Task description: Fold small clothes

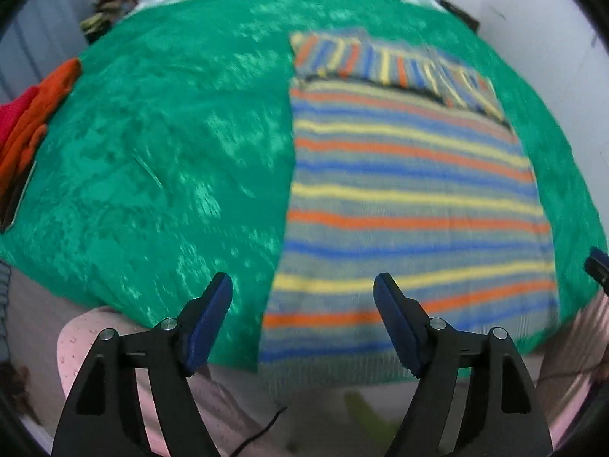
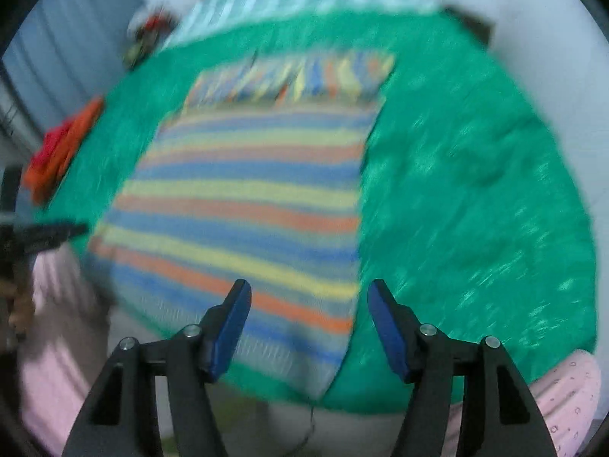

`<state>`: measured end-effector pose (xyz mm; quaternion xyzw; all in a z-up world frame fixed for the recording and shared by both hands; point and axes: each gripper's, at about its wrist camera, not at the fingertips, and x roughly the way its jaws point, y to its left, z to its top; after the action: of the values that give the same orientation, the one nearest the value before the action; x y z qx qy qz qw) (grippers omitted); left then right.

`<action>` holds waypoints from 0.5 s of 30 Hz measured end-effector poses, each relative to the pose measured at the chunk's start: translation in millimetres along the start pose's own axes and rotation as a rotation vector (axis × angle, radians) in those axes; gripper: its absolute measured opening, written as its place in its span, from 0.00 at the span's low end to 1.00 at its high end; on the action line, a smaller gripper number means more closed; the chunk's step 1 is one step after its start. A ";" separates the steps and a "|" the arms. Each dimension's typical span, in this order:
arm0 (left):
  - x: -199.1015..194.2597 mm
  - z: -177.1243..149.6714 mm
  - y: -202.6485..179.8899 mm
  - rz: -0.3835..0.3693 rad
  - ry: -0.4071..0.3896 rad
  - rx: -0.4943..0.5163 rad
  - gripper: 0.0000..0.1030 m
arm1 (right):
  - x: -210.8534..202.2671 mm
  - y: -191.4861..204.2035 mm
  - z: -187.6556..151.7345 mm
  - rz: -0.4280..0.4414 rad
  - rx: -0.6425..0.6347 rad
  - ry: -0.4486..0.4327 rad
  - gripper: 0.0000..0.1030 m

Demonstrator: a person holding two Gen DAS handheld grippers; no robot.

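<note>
Striped knit garment (image 1: pixel 411 198) lies flat on the green textured bedspread (image 1: pixel 171 144), its far end folded over in a band. Left gripper (image 1: pixel 303 318) and right gripper (image 2: pixel 308 323) hover above its near hem, blue-padded fingers spread, holding nothing.

Green blanket (image 1: pixel 160 144) lies bare on both sides of the striped garment (image 1: pixel 407 190). Orange and red clothes (image 1: pixel 34 114) occupy its far left edge.
</note>
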<state>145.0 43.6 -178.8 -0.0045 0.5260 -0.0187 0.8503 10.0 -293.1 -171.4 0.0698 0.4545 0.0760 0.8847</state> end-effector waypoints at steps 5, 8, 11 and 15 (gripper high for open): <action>8.5 2.0 5.6 0.018 -0.083 -0.084 0.79 | -24.9 -3.7 3.7 -0.111 0.005 -0.231 0.67; 18.9 -4.5 8.0 0.044 -0.092 -0.091 0.79 | -22.8 1.5 15.1 -0.107 0.011 -0.270 0.68; 23.4 -11.8 7.3 0.075 -0.082 -0.069 0.79 | -24.8 -0.2 19.8 -0.123 0.011 -0.278 0.71; 17.8 -10.8 1.1 0.113 -0.106 -0.027 0.80 | -20.7 2.0 16.9 -0.115 0.008 -0.275 0.71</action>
<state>143.2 44.2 -199.5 0.0127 0.4798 0.0366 0.8765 11.7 -296.1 -144.8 0.0570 0.3326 0.0131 0.9412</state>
